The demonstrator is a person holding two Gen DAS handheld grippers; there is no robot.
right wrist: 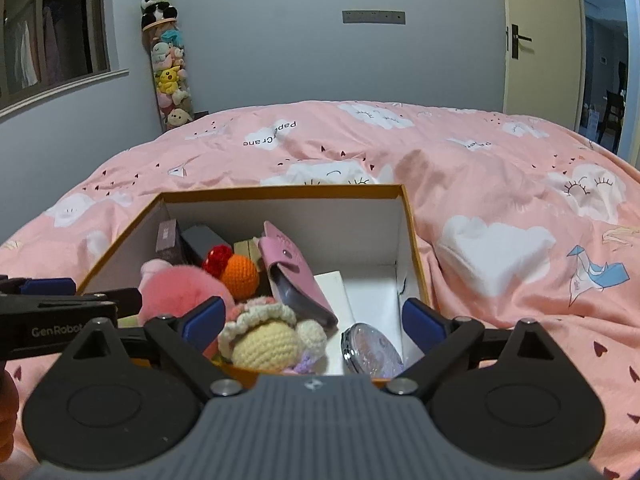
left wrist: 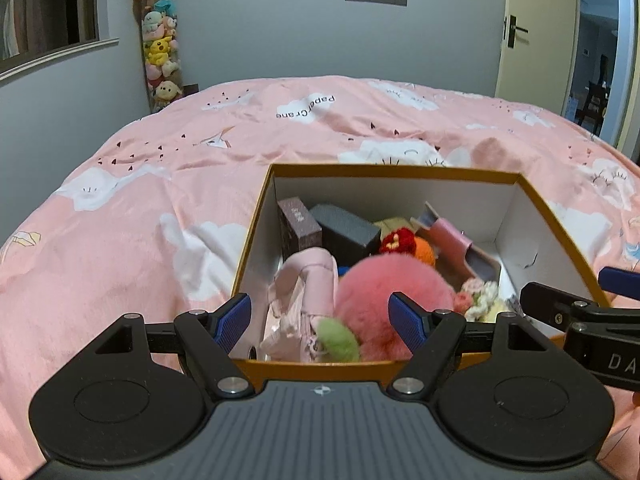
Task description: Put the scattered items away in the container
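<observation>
An open cardboard box (left wrist: 256,220) with orange rim and white inside sits on the pink bed; it also shows in the right wrist view (right wrist: 408,248). Inside lie a pink fluffy pompom (left wrist: 396,284) (right wrist: 176,292), a pink folded pouch (left wrist: 308,296), a dark box (left wrist: 344,232), a brown box (left wrist: 298,224), a crocheted orange ball (right wrist: 239,274), a pink wallet (right wrist: 296,280), a crocheted doll (right wrist: 268,338) and a round compact (right wrist: 372,350). My left gripper (left wrist: 324,322) is open over the box's near edge. My right gripper (right wrist: 314,320) is open, also above the near edge.
The pink cloud-print duvet (left wrist: 140,200) surrounds the box on all sides. A tall clear tube of plush toys (left wrist: 160,52) stands in the far corner. A door (right wrist: 540,40) stands open at the far right. The other gripper shows at each view's side (left wrist: 592,316) (right wrist: 60,304).
</observation>
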